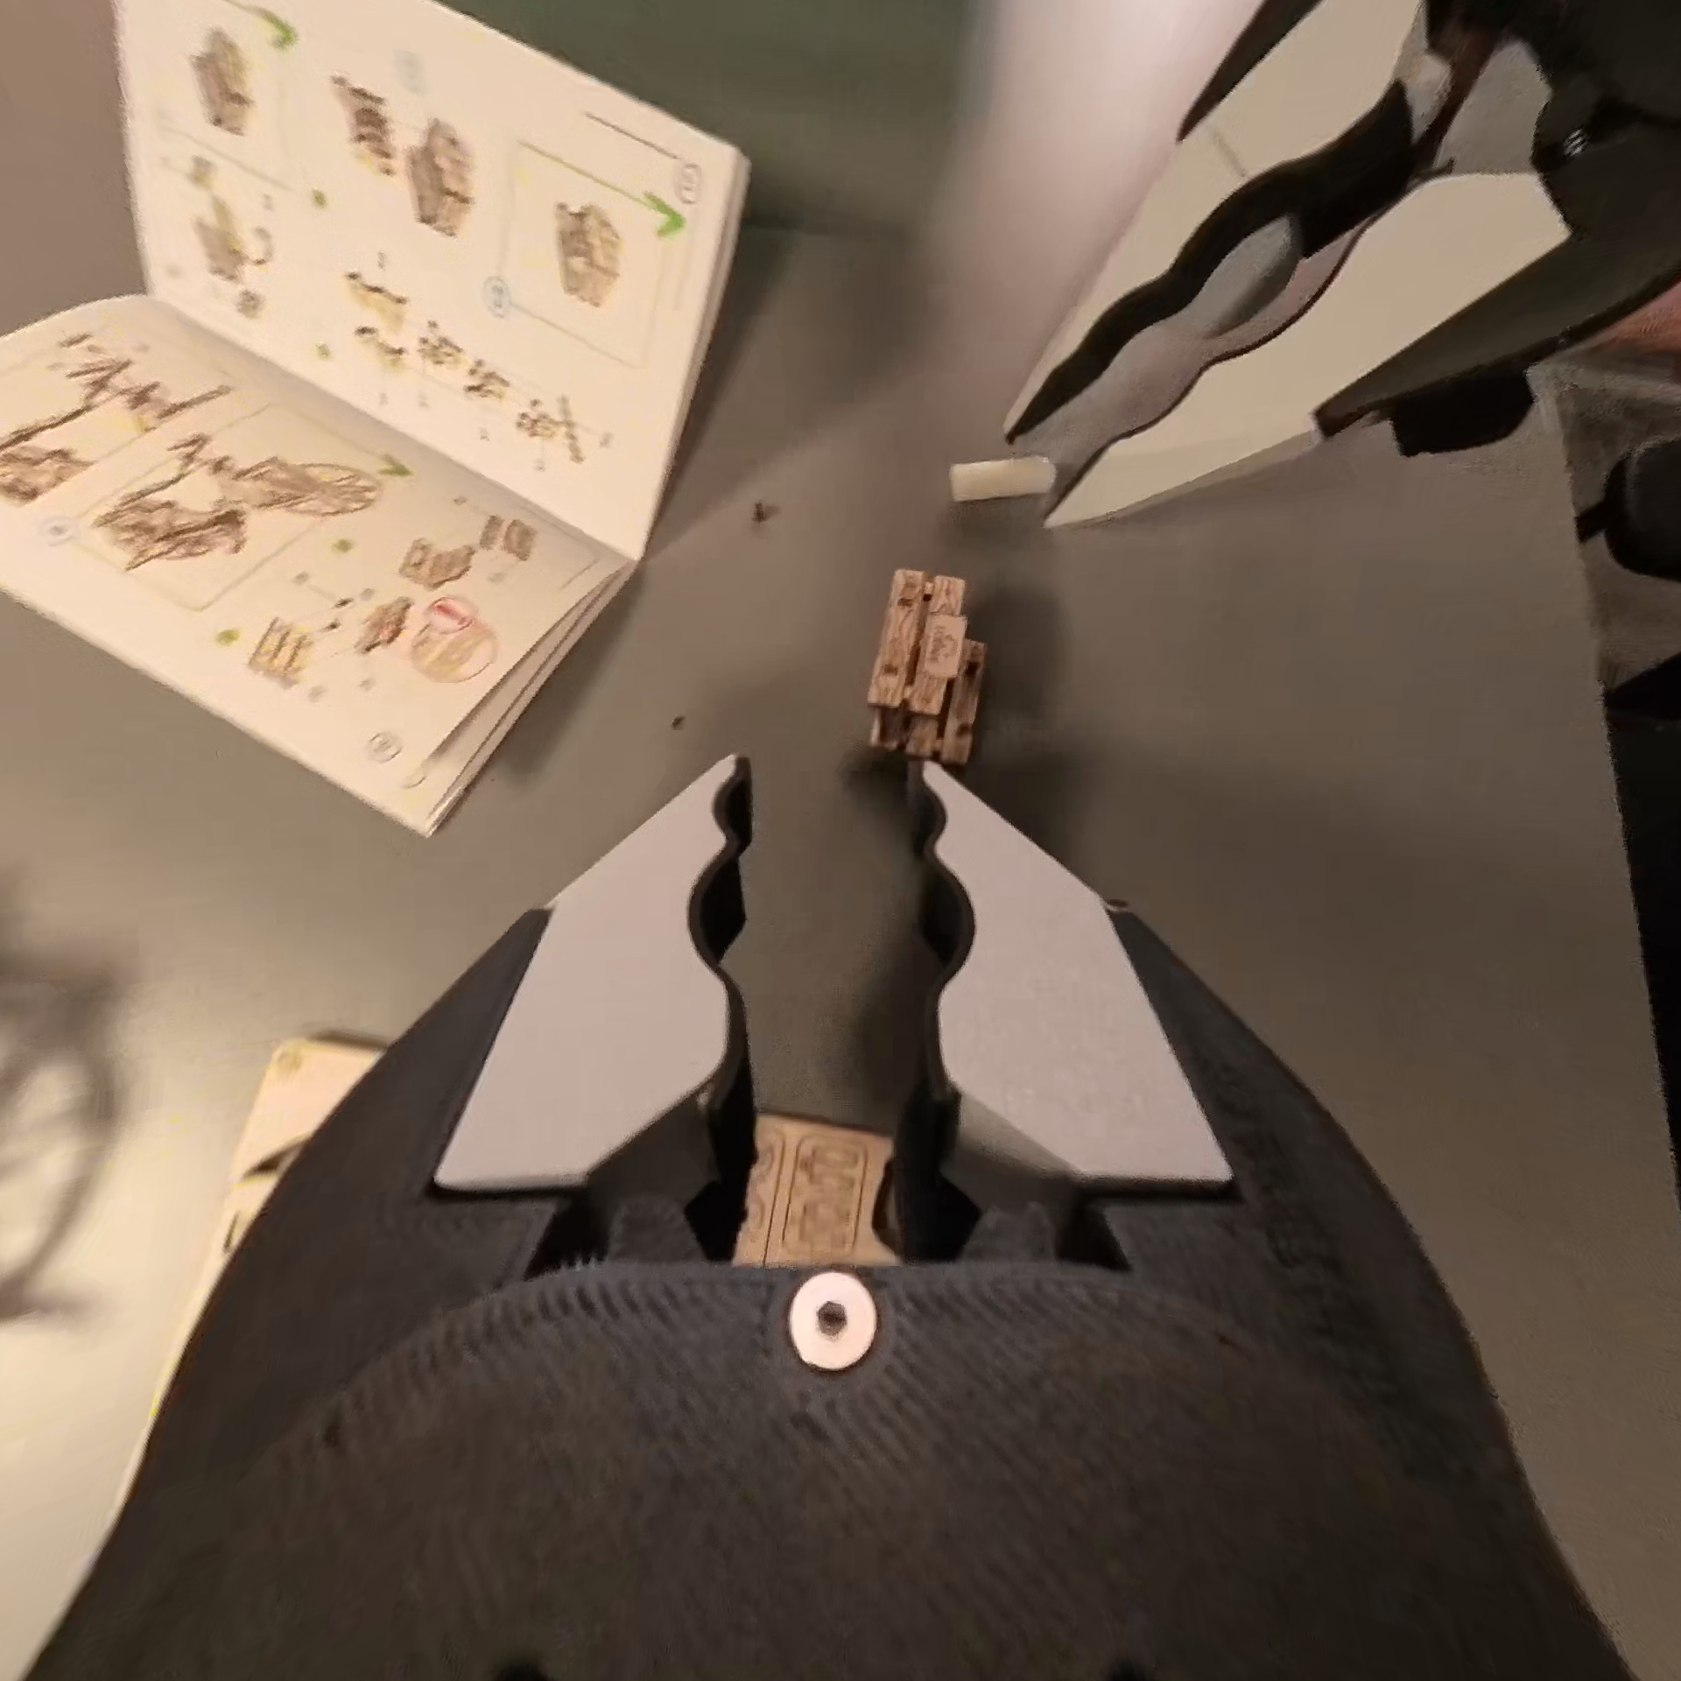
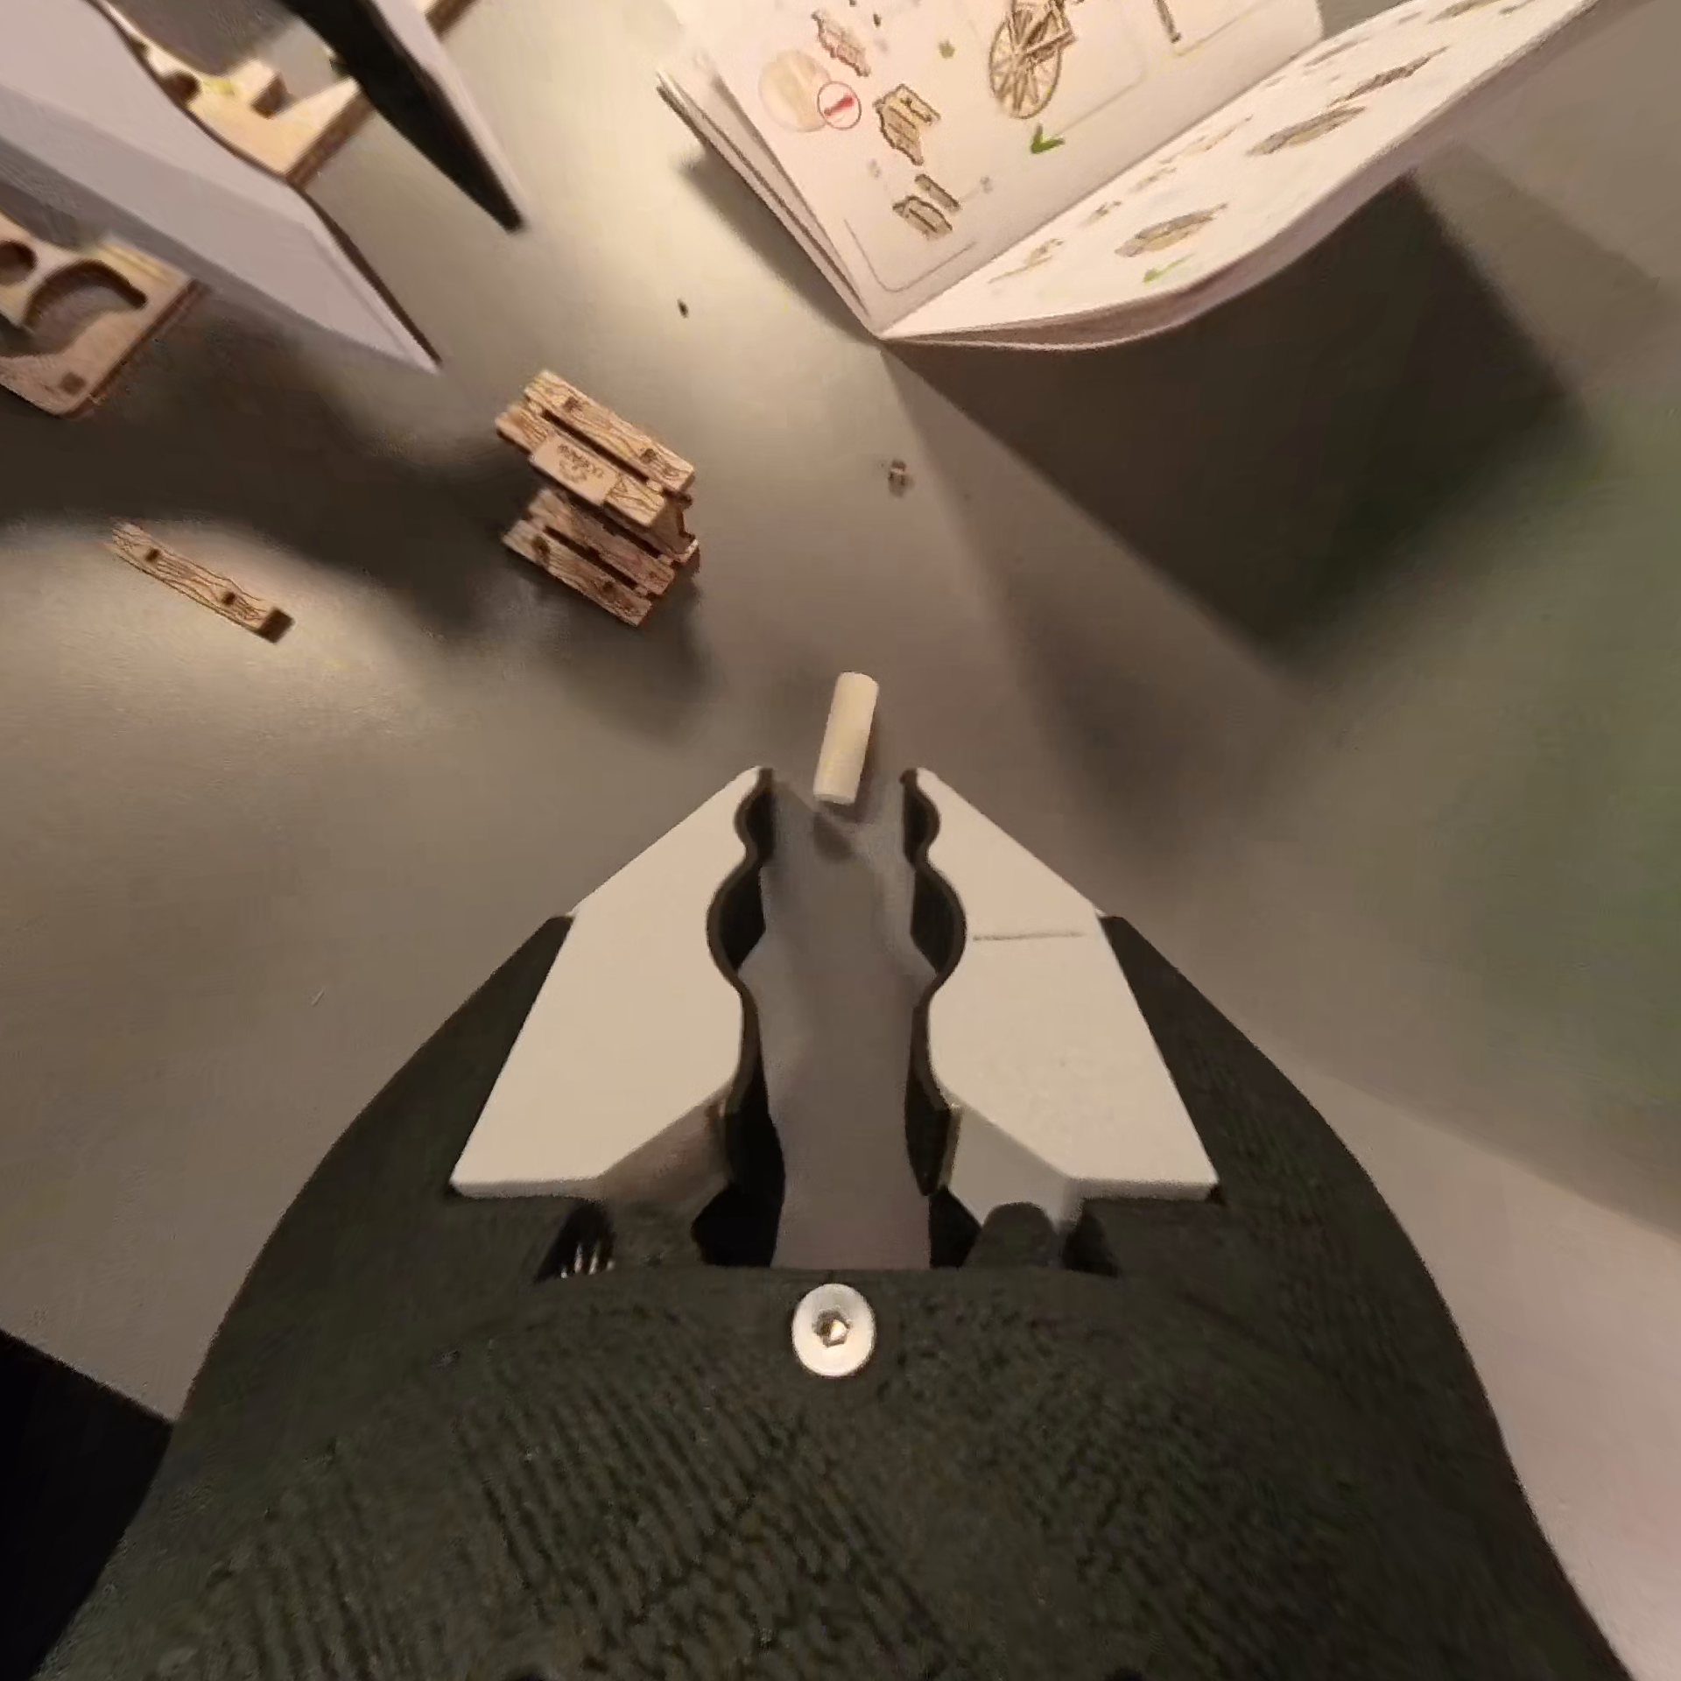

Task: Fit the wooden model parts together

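A small wooden assembly (image 1: 928, 669) of stacked engraved slats stands on the grey table, just beyond my left gripper's right fingertip; it also shows in the right wrist view (image 2: 600, 509). My left gripper (image 1: 832, 773) is open and empty. A white cylinder (image 2: 846, 737) lies on the table right in front of my right gripper (image 2: 837, 782), which is open and empty. The cylinder (image 1: 1001, 478) and the right gripper (image 1: 1182, 464) also show in the left wrist view. A loose wooden slat (image 2: 205, 582) lies left of the assembly.
An open instruction booklet (image 1: 346, 418) lies at the back left; it also shows in the right wrist view (image 2: 1092, 155). Wooden part sheets (image 2: 82, 318) lie at the far left, and one (image 1: 819, 1201) lies under my left gripper. Tiny wood crumbs (image 2: 896, 473) dot the table. Across from one pair of fingers to the other is roughly 11 cm. Measured from the fingertips, the loose wooden slat (image 2: 205, 582) is 6 cm or so from the left gripper and 12 cm from the right.
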